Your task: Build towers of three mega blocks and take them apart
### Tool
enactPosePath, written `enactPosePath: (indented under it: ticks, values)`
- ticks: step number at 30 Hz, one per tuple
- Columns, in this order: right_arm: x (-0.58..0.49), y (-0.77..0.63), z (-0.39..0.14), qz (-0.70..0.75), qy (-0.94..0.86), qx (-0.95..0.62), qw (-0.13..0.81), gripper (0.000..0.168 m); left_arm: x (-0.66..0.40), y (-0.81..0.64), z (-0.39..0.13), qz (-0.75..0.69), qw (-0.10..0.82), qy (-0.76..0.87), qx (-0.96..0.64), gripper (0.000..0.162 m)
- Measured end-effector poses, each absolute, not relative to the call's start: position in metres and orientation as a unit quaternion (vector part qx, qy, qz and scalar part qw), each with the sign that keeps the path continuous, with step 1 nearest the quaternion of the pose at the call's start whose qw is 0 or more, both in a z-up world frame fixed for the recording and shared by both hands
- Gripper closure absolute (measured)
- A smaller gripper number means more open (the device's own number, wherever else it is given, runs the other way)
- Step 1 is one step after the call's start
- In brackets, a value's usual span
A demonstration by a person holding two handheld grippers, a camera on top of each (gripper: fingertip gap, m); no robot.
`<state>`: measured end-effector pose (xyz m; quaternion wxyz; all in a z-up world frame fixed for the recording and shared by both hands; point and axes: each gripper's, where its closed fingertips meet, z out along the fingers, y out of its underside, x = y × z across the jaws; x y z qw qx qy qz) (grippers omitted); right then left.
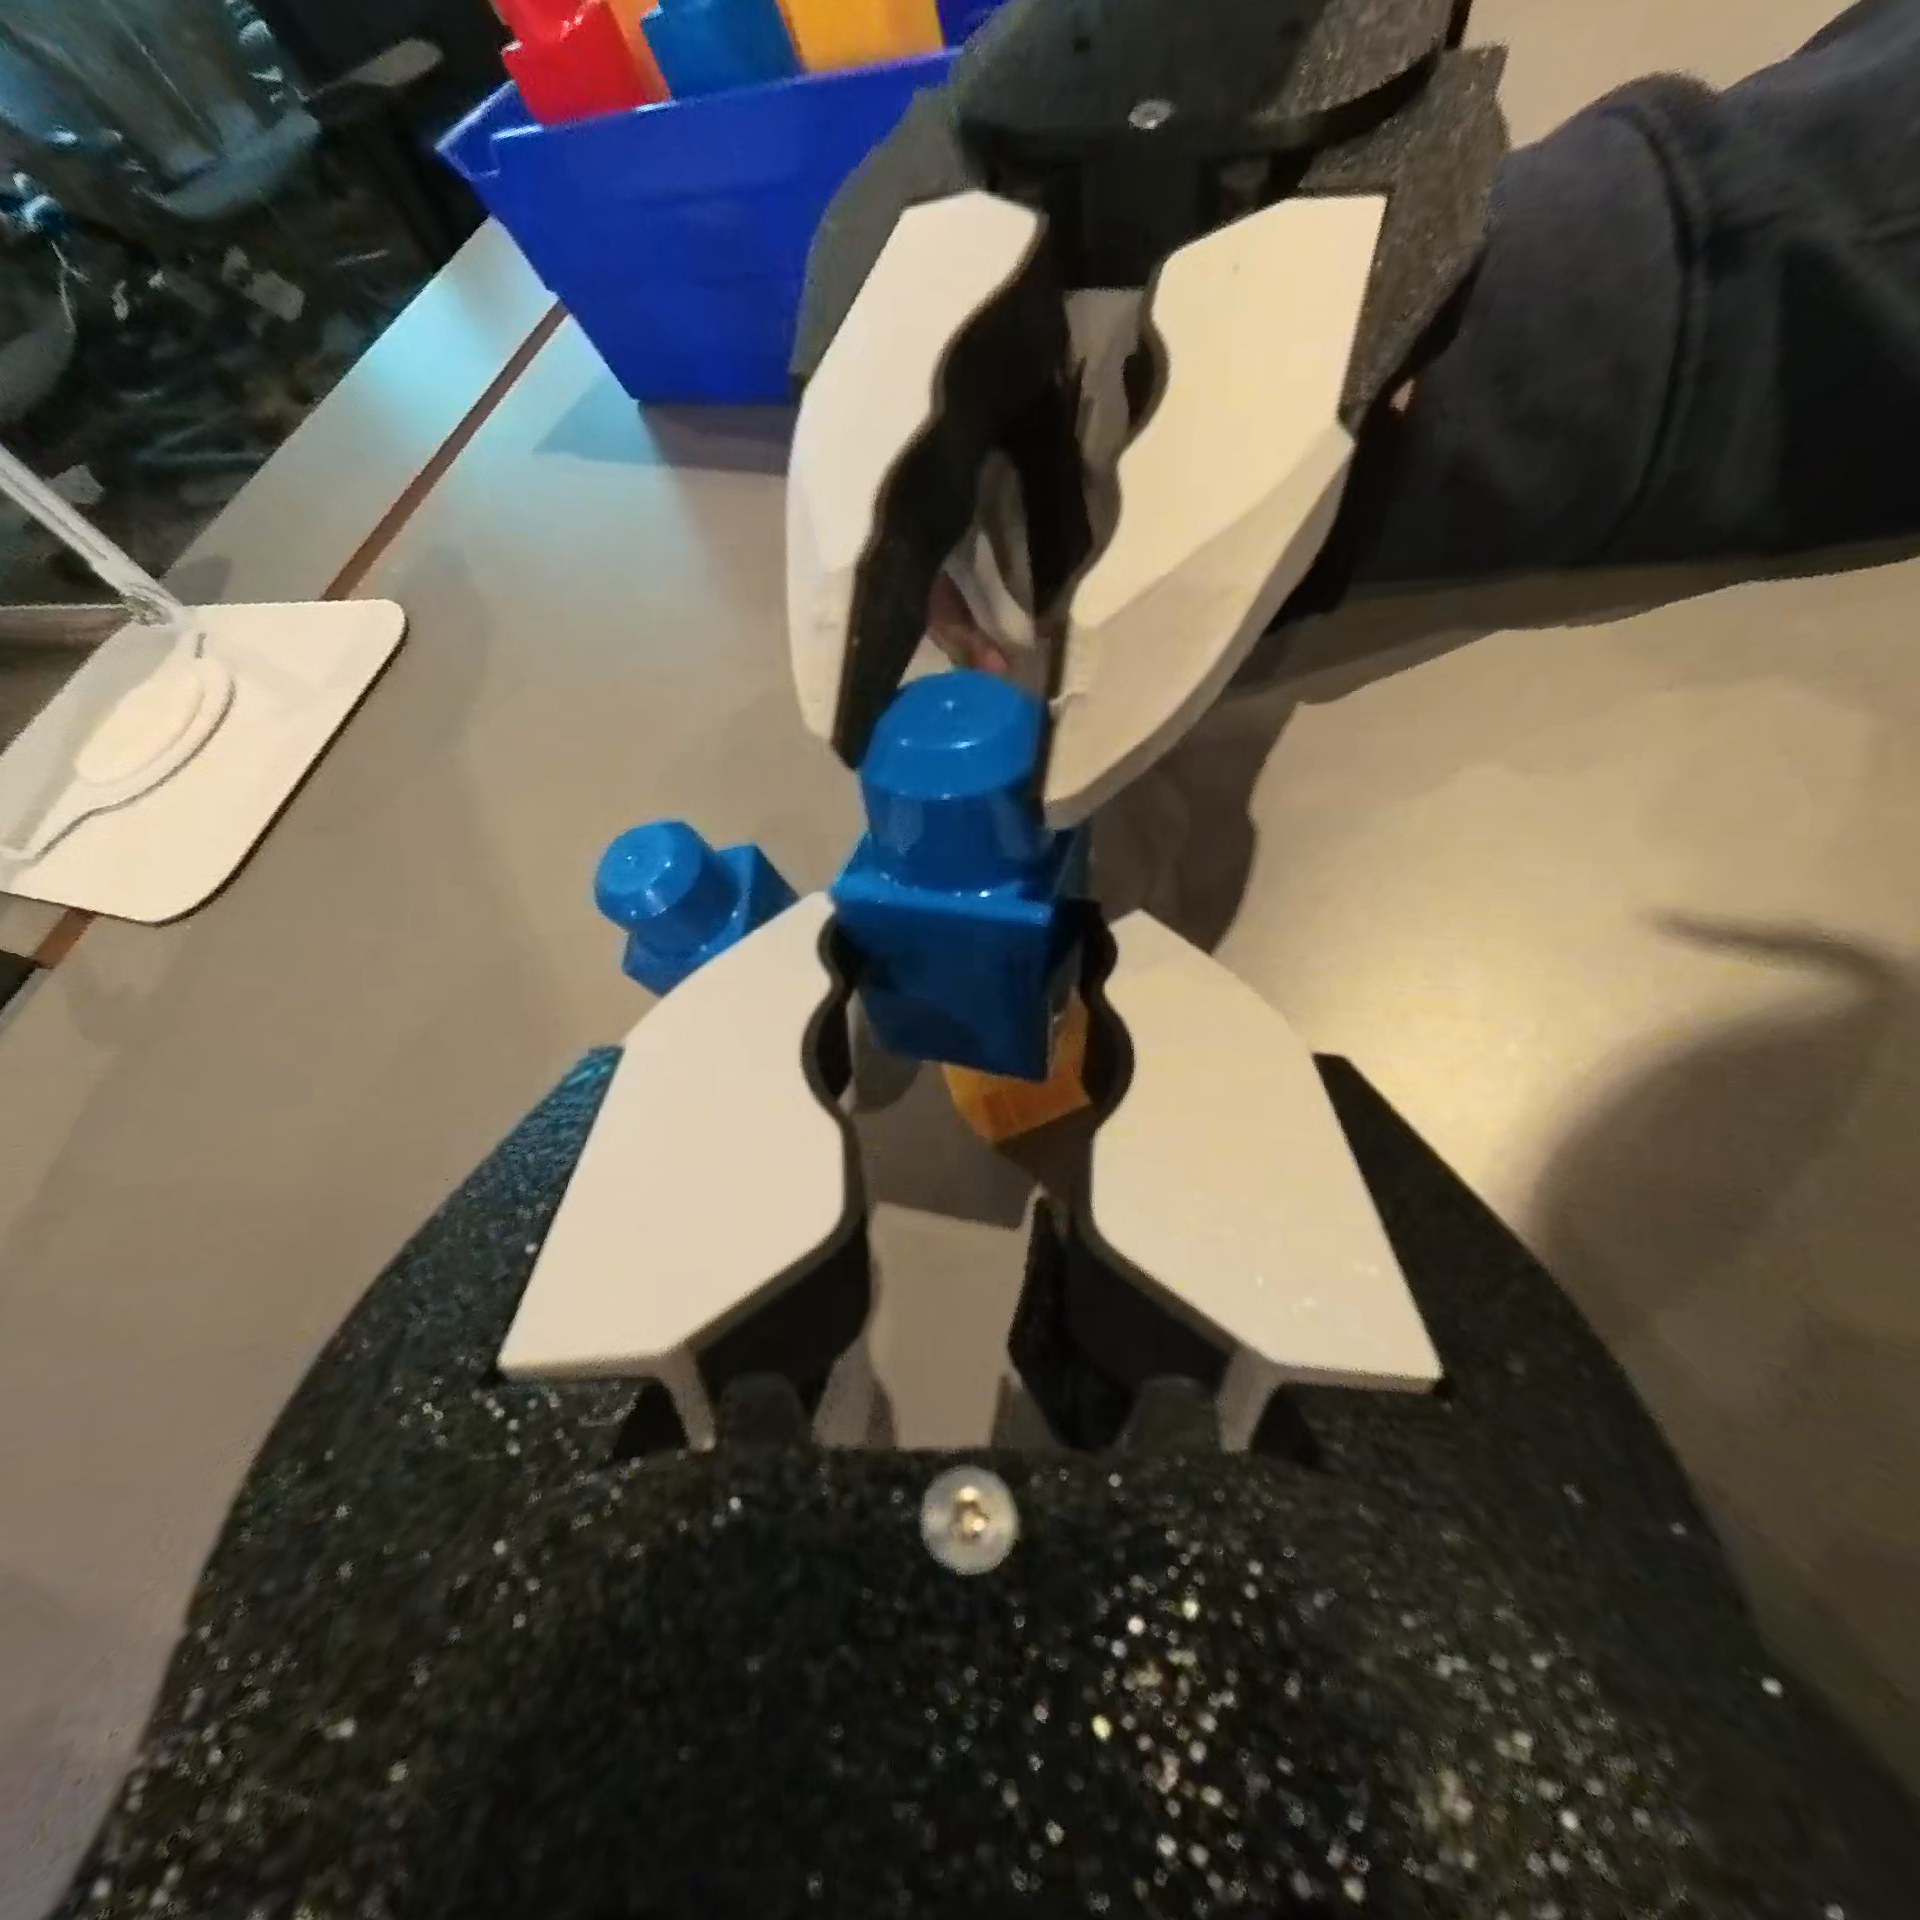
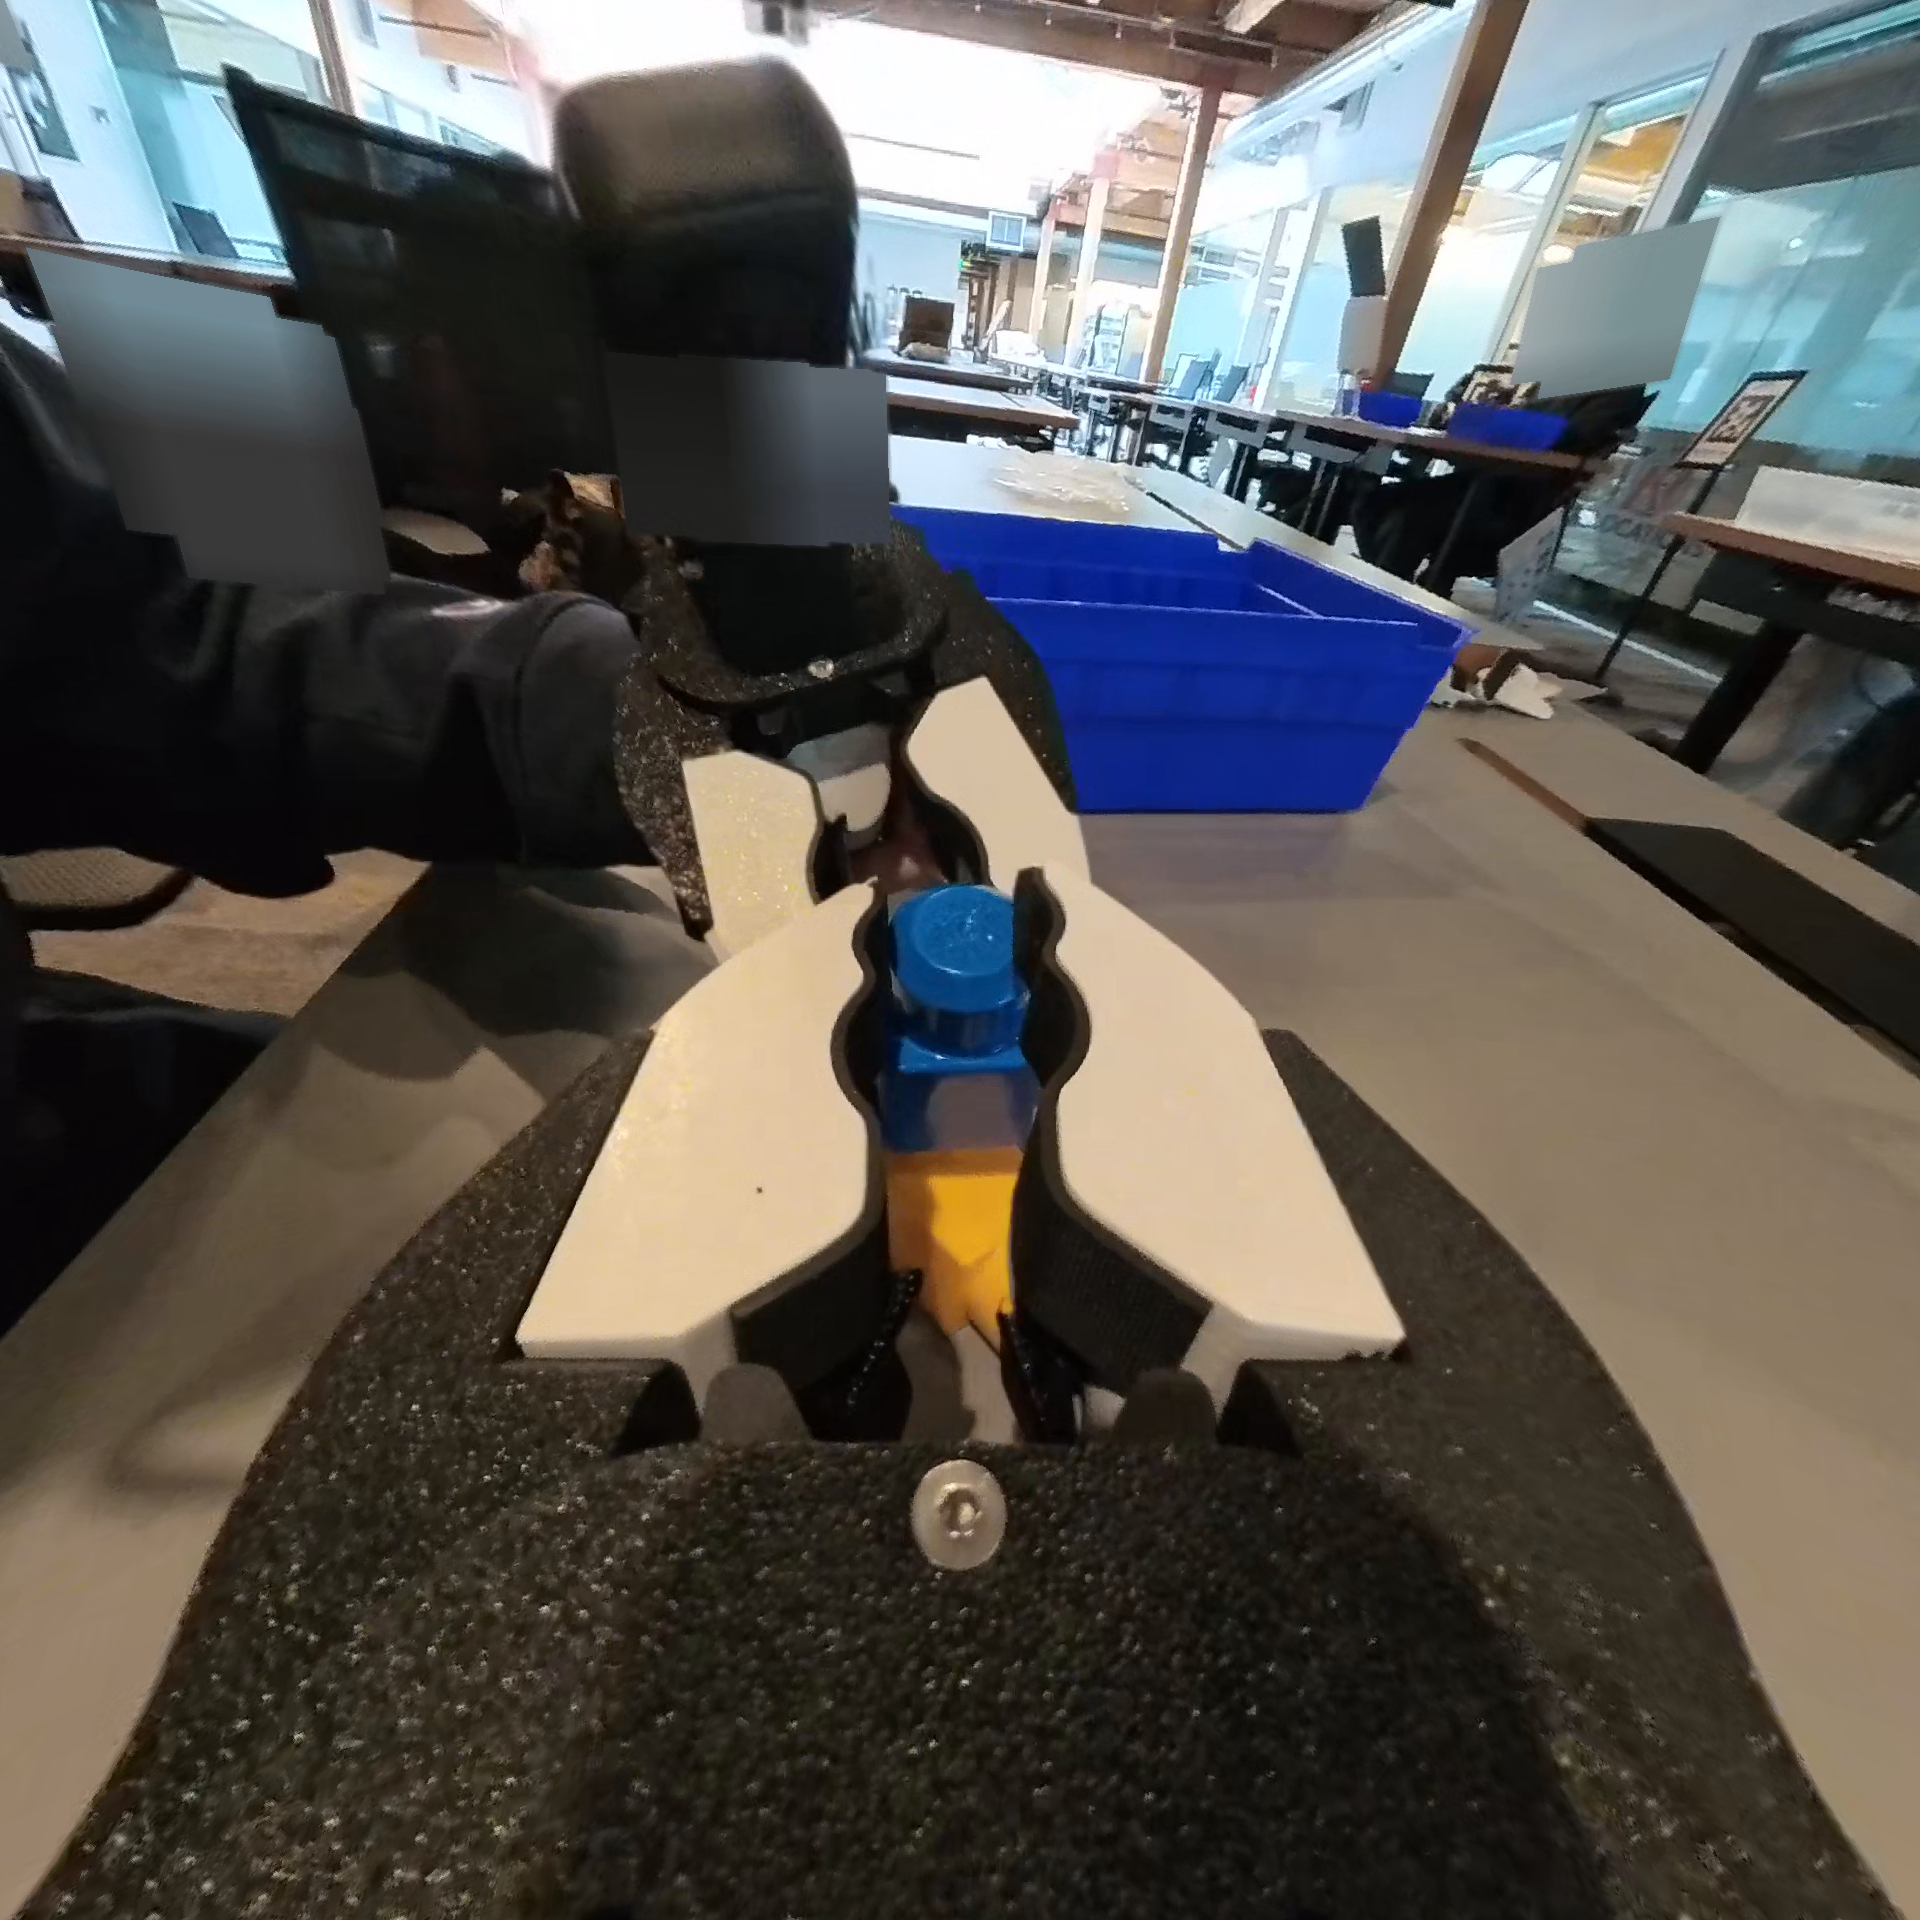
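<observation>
two blocks stacked, blue block [image 1: 951, 935] on orange block [image 2: 951, 1236]; both jaws clamped on them; second blue block [image 1: 675, 904] loose on surface [image 1: 416, 1143]

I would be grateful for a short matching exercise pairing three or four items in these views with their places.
Items:
1. blue block on top
2. orange block
3. loose blue block
4. bin

Places:
A. on the table, left of the stack in the left wrist view
B. far end of the table, holding blocks
C. under a blue block
D. between both grippers' fingers

Pairs: 1-D, 2-C, 3-A, 4-B
</observation>
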<state>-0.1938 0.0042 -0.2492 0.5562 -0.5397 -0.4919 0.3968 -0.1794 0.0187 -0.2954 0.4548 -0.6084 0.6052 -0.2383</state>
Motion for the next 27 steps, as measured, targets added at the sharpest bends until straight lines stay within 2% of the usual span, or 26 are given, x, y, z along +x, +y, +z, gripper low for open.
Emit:
enactPosePath:
  ticks: [2, 4, 6, 10, 17, 21, 27]
  values:
    - [-0.188, 0.013, -0.243, 0.371, -0.474, -0.536, 0.591, 0.152, -0.187, 0.033, -0.294, -0.199, 0.478, 0.593, -0.616, 0.123]
    - [-0.175, 0.026, -0.234, 0.341, -0.444, -0.537, 0.631, 0.131, -0.201, 0.051, -0.29, -0.154, 0.511, 0.578, -0.617, 0.125]
    - [-0.165, 0.044, -0.246, 0.275, -0.459, -0.575, 0.619, 0.114, -0.211, 0.061, -0.289, -0.145, 0.519, 0.571, -0.619, 0.125]
    - [-0.164, 0.073, -0.289, 0.194, -0.526, -0.64, 0.526, 0.101, -0.219, 0.072, -0.301, -0.141, 0.488, 0.588, -0.629, 0.125]
    - [-0.177, 0.092, -0.334, 0.195, -0.599, -0.662, 0.406, 0.12, -0.218, 0.077, -0.315, -0.198, 0.436, 0.605, -0.636, 0.125]
    - [-0.175, 0.098, -0.325, 0.215, -0.569, -0.667, 0.43, 0.125, -0.217, 0.085, -0.307, -0.244, 0.472, 0.565, -0.631, 0.124]
    - [-0.178, 0.081, -0.25, 0.431, -0.443, -0.576, 0.535, 0.127, -0.209, 0.083, -0.307, -0.265, 0.494, 0.553, -0.617, 0.125]
